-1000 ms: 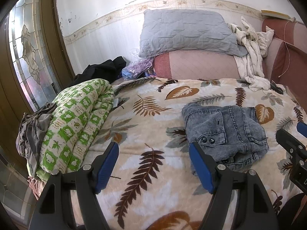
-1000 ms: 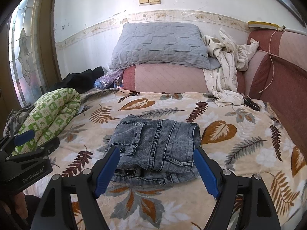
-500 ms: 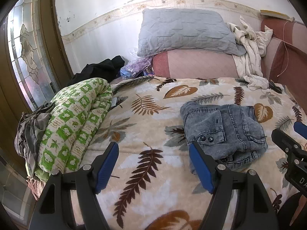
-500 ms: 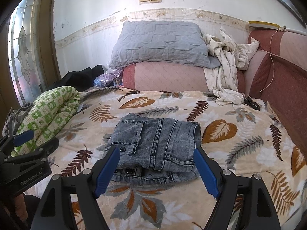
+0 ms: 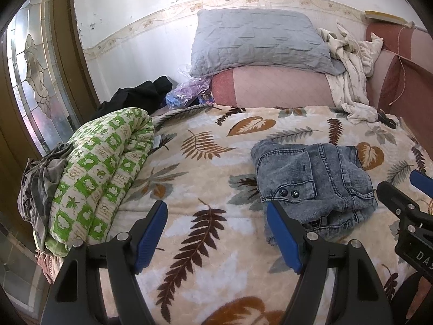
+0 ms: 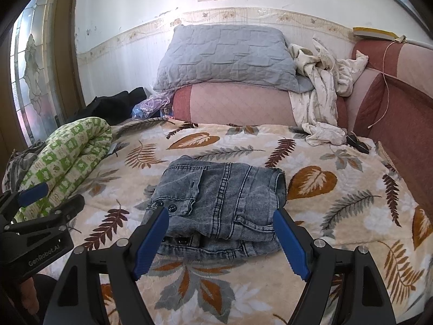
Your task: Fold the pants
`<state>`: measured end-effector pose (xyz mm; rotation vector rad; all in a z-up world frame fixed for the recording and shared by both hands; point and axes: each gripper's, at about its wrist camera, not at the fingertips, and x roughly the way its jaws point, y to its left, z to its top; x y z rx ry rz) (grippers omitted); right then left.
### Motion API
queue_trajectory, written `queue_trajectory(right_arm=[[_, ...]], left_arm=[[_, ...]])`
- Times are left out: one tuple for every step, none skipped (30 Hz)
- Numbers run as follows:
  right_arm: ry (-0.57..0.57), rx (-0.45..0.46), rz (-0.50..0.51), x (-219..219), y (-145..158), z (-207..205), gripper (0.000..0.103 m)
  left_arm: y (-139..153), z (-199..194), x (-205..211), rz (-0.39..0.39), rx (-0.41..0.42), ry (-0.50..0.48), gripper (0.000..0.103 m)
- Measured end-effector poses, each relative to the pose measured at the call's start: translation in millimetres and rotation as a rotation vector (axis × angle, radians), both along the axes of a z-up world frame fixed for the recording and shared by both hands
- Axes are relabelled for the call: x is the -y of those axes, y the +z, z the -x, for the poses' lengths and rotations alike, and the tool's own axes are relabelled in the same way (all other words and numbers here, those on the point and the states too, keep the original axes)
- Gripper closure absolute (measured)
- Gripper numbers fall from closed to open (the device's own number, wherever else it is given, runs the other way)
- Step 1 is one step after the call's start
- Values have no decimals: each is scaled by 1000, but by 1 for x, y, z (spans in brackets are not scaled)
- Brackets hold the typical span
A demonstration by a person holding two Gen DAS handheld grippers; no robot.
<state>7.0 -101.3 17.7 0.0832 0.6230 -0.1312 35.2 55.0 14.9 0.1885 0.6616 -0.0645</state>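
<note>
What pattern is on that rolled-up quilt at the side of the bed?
The rolled quilt has a green-and-cream check with small leaf and flower shapes; the left wrist view shows it best.

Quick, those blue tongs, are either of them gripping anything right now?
Left tongs: open, holding nothing, over the leaf-print blanket.
Right tongs: open, holding nothing, just in front of the folded jeans.

Leaf-print blanket (image 5: 205, 178) over the bed; rolled green-and-white quilt (image 5: 102, 168) along its left edge; grey pillow (image 6: 224, 57) atop pink bolster (image 6: 235, 103); crumpled cream cloth (image 6: 322, 92) beside them
</note>
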Motion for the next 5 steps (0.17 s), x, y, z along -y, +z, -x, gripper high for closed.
queue_trajectory(right_arm=[[1,-1,-1,0,-1,-1,21],[1,-2,-2,1,-2,-1,21],[0,-4,-1,1,-3,-2,21],[0,-7,-1,1,-4,-3,21],[-1,-10,0,2,-5,-4,21]], left_arm=[[0,0,0,5,3,-6,26],[0,1,1,6,7,-10,26],[-1,1,2,4,9,-14,26],[-3,0,3,-1,5,-18,26],[-4,-1,3,-1,-1,-21,26]])
